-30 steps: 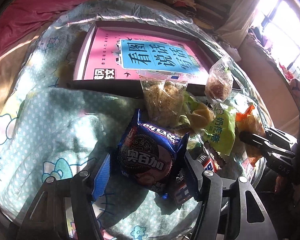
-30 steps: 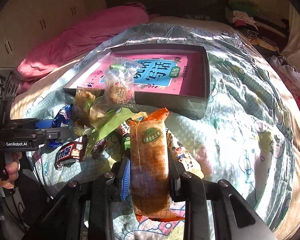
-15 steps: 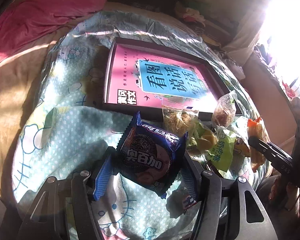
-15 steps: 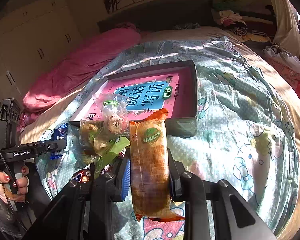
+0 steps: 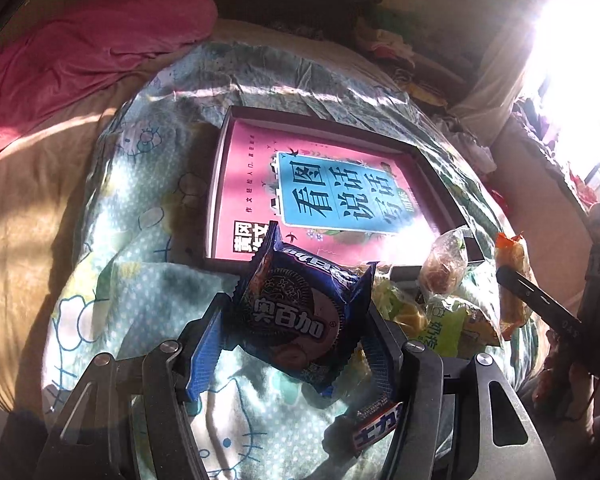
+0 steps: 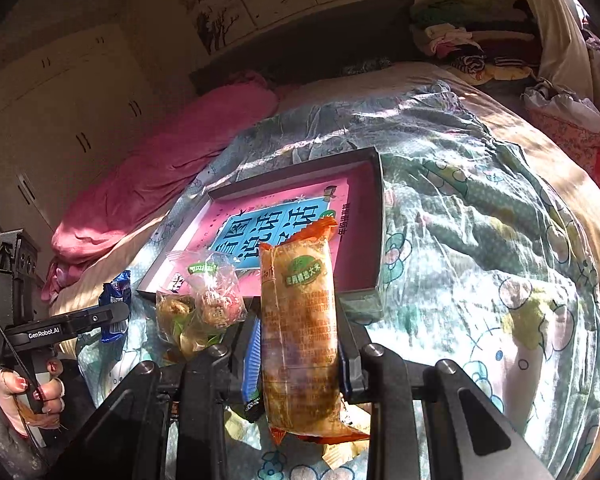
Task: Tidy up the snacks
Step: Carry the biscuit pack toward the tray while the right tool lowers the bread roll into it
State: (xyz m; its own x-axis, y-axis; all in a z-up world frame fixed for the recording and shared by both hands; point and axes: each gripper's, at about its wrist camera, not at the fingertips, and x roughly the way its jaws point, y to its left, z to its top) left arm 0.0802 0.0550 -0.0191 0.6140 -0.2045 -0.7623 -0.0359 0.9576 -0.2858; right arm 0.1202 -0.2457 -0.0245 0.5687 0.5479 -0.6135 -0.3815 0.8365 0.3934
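Left gripper (image 5: 296, 332) fingers clamped, right gripper (image 6: 298, 344) likewise — both raised

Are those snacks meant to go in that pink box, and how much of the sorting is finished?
That looks likely, though nothing lies in the pink box yet. In hand: the left claw grips a blue cookie pack, lifted near the box; the right claw grips an orange snack bag. Left: the pile of packets in front of the box.

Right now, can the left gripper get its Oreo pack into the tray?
Probably yes: the left gripper holds the Oreo pack just short of the tray, whose near-left corner looks uncovered.
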